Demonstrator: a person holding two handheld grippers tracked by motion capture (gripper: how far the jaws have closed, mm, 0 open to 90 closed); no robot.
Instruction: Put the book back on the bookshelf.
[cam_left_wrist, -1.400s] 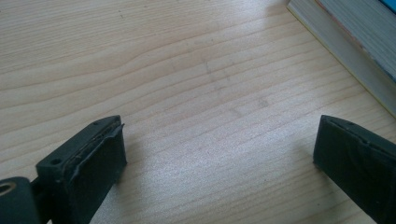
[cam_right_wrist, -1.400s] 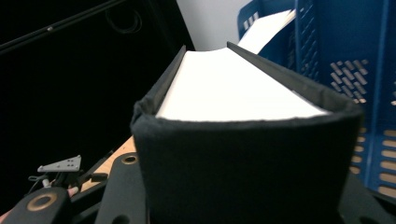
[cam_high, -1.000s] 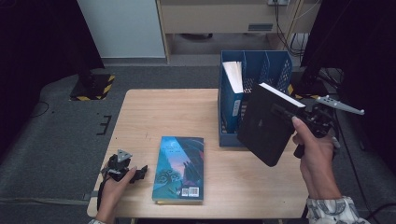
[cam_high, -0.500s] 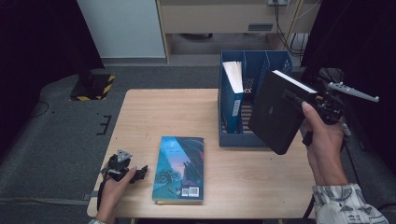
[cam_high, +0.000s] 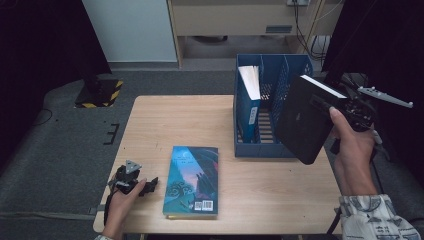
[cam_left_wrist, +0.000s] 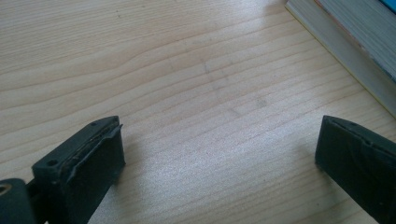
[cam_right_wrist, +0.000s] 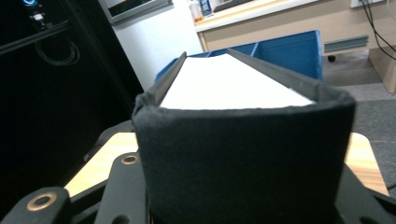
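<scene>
The black book (cam_high: 303, 117) hangs in the air, clamped by its spine between the jaws of the right gripper (cam_high: 334, 106), tilted with its white page edge uppermost; in the right gripper view the spine (cam_right_wrist: 243, 158) sits squarely between the two jaws, pages fanning away from the camera; just beyond and below the held book stands the blue file box (cam_high: 272, 75), a blue-spined book (cam_high: 248, 102) upright in its left compartment; farther off, towards the person's other hand, a teal paperback (cam_high: 192, 180) lies flat on the wooden table (cam_high: 170, 125); just beside that paperback rests the left gripper (cam_high: 145, 186), low on the tabletop, its jaws spread wide with nothing between them.
</scene>
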